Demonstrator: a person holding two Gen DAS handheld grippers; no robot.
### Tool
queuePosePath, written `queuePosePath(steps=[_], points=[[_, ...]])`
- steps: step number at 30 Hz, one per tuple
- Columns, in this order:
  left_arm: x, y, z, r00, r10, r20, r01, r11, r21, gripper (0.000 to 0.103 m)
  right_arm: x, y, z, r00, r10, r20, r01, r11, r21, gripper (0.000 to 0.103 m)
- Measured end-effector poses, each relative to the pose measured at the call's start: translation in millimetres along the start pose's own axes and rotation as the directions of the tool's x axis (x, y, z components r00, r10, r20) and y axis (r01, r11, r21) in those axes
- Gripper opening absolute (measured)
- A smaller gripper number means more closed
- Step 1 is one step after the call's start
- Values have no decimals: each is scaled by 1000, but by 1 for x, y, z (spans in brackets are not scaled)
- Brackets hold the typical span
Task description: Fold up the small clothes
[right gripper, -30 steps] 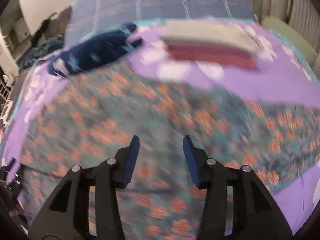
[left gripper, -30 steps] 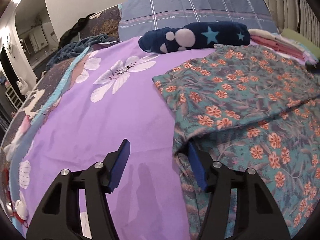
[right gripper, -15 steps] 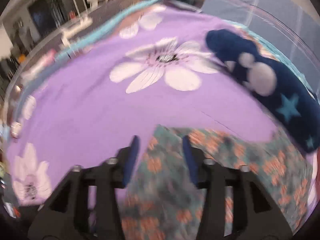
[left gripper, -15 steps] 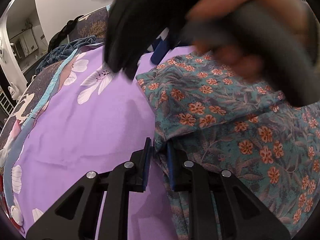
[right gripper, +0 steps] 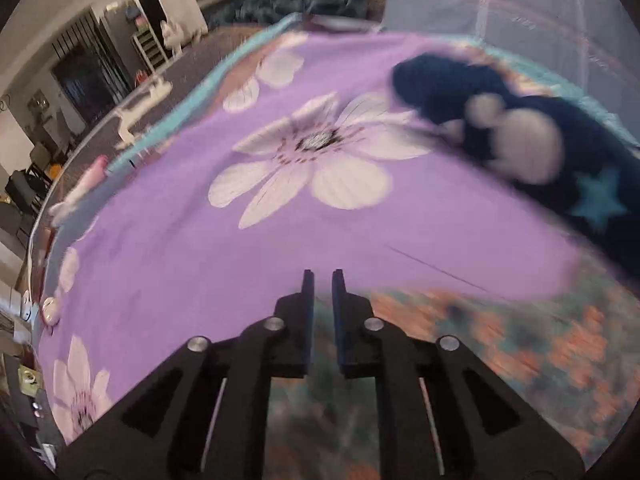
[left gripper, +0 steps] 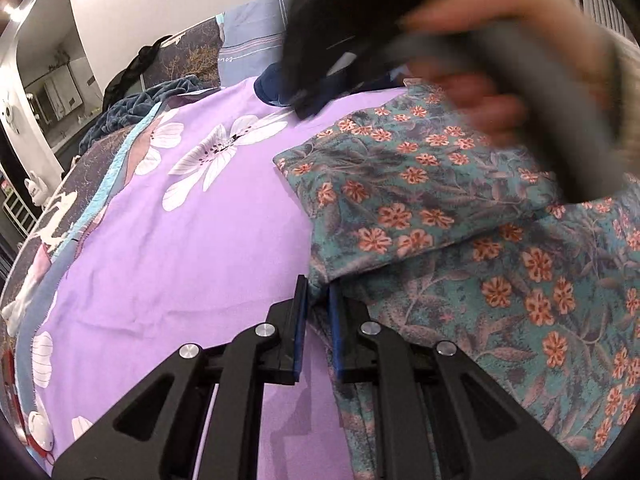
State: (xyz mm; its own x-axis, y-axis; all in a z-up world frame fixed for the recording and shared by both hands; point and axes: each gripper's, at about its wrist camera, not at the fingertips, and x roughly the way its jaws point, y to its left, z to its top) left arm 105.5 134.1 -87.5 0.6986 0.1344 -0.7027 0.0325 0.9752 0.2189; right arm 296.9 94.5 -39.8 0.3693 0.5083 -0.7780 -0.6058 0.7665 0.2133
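Observation:
A teal garment with orange flowers point(left gripper: 440, 240) lies on the purple flowered bedsheet point(left gripper: 180, 260), its upper part folded over the lower. My left gripper point(left gripper: 318, 292) is closing on the garment's near left edge, and the cloth sits pinched between the blue pads. A blurred hand on a grey handle point(left gripper: 500, 80) hangs over the garment's far side. In the right wrist view, my right gripper point(right gripper: 322, 280) is closing at the garment's point(right gripper: 500, 340) far left corner. Blurred cloth fills the narrow gap between its pads.
A navy plush blanket with stars and paw prints point(right gripper: 520, 140) lies just past the garment. Behind it rests a blue-grey checked pillow point(left gripper: 248, 52). A dark blue throw point(left gripper: 132, 108) is heaped at the far left. The bed's edge curves down the left side.
The left jaws came together on the garment's near edge. The right gripper swung left across the garment to its far left corner and narrowed; its hand came into the left wrist view.

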Motion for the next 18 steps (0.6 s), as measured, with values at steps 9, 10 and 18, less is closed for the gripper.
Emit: queuePosePath(steps=[9, 10, 18], points=[[-16, 28, -1, 989, -144, 23, 146, 983, -114, 11, -86, -97, -153, 986, -141, -94, 157, 970, 188, 18], [-26, 34, -1, 987, -156, 33, 159, 975, -152, 11, -87, -110, -165, 993, -102, -65, 114, 964, 239, 17], [-76, -12, 54, 963, -214, 165, 238, 961, -139, 15, -87, -136, -179, 999, 29, 28, -38, 916, 399, 15]])
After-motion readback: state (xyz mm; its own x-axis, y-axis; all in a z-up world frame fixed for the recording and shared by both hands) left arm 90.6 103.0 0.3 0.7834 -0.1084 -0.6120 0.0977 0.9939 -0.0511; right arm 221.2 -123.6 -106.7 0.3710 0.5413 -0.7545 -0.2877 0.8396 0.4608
